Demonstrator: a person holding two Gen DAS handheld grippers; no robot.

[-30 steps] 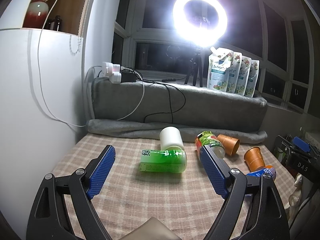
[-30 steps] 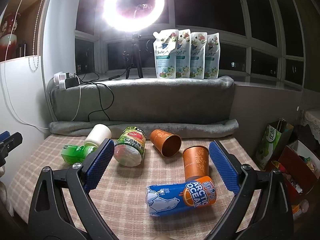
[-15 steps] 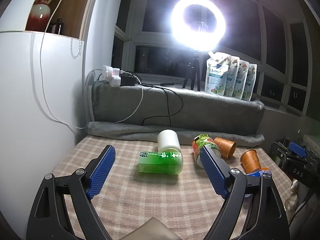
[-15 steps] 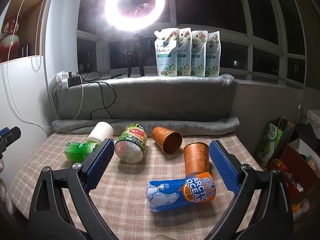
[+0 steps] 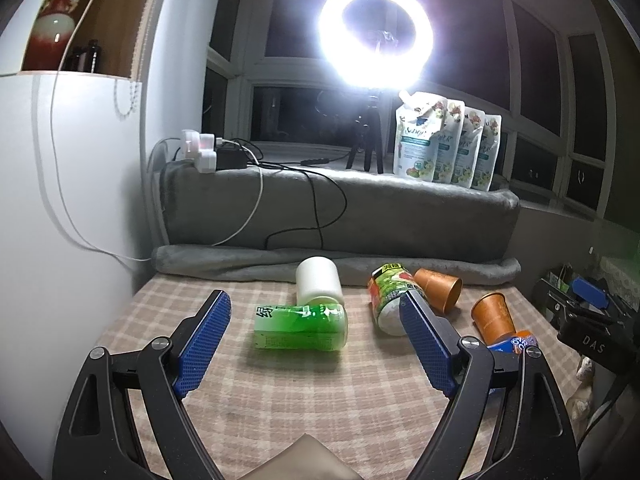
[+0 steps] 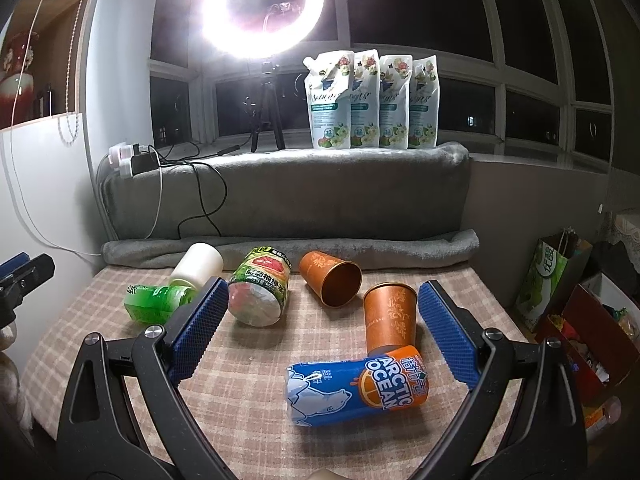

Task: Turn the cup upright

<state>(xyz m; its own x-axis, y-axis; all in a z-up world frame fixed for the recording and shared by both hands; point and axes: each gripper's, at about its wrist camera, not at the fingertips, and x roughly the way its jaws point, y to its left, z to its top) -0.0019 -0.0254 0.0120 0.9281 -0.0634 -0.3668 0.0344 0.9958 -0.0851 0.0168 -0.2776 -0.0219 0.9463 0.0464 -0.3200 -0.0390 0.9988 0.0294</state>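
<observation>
Several cups lie on their sides on the checked tablecloth point(image 5: 304, 404): a green one point(image 5: 300, 326), a white one point(image 5: 318, 284), a green-and-red labelled one point(image 6: 260, 292), an orange one point(image 6: 332, 282) with its mouth toward me, and a blue-orange "Arctic Ocean" one point(image 6: 356, 388). A second orange cup point(image 6: 390, 316) stands on end. My left gripper point(image 5: 313, 300) is open, hovering short of the green cup. My right gripper point(image 6: 324, 286) is open, with the Arctic Ocean cup and the standing orange cup ahead between its fingers. Neither touches anything.
A grey blanket roll point(image 6: 288, 250) and padded ledge point(image 6: 320, 192) back the table. On the ledge are a ring light on a tripod point(image 6: 262, 4), pouches point(image 6: 370, 100), plugs and cables point(image 5: 204, 152). White cabinet point(image 5: 60, 220) at left; bags and boxes point(image 6: 560, 280) at right.
The left wrist view has shifted slightly, so the cups sit a little further left in it. The right wrist view barely changes. Both grippers stay open and no cup has moved.
</observation>
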